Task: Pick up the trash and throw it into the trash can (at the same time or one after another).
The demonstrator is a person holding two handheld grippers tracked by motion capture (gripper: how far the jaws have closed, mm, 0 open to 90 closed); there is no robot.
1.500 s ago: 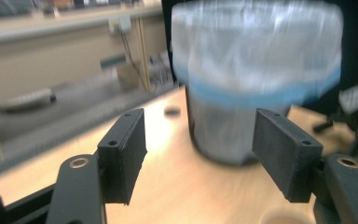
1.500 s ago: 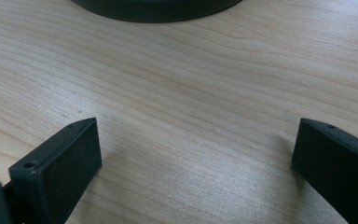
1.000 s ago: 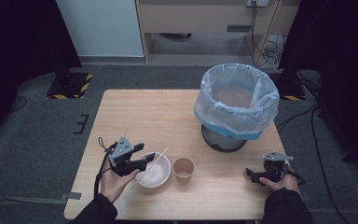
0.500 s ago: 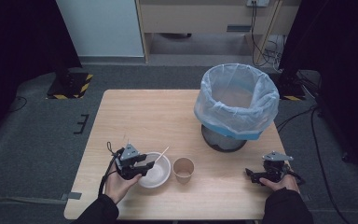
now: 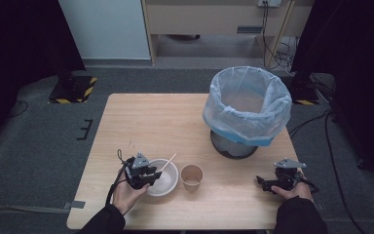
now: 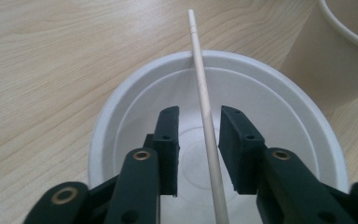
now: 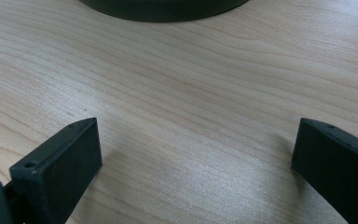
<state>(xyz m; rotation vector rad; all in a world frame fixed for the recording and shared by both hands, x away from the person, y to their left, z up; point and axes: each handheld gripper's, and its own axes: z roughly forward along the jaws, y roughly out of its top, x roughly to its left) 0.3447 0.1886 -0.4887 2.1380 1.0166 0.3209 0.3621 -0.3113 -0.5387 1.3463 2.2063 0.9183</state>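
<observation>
With the wooden stick (image 6: 204,100) lying across the white bowl (image 6: 121,107) between the left gripper's (image 6: 199,133) parted, non-touching jaws, grasping remains outstanding; the right gripper (image 7: 193,154), beside the bowl's paper cup (image 5: 192,176), rests wide open.

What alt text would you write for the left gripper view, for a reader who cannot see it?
Two black jaws of the left gripper stand open on either side of a thin wooden stick lying across a white bowl. A paper cup stands beside the bowl on the wooden table.
</observation>
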